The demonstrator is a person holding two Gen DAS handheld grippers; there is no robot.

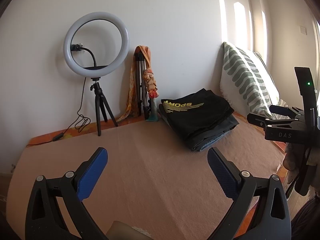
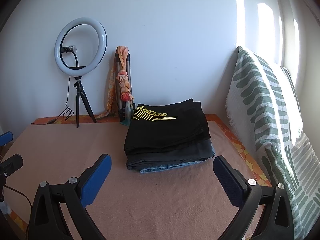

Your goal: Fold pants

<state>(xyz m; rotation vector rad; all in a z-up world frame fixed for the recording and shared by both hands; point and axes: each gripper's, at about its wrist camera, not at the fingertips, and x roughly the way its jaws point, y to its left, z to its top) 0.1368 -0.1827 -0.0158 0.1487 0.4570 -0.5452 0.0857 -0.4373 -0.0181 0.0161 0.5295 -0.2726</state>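
Note:
A stack of folded pants [image 2: 168, 138] lies on the peach blanket [image 2: 80, 144] near the far wall; the top pair is black with yellow "SPORT" lettering, with dark grey and blue denim under it. It also shows in the left wrist view [image 1: 198, 118]. My right gripper [image 2: 162, 164] is open and empty, held just in front of the stack. My left gripper [image 1: 158, 158] is open and empty over bare blanket, left of the stack. The right gripper's body [image 1: 288, 126] shows at the right edge of the left wrist view.
A ring light on a small tripod [image 2: 80, 46] stands at the back left with its cable on the blanket. A folded tripod draped with an orange scarf [image 2: 122, 86] leans on the wall. A green-and-white patterned pillow [image 2: 266, 108] leans at the right.

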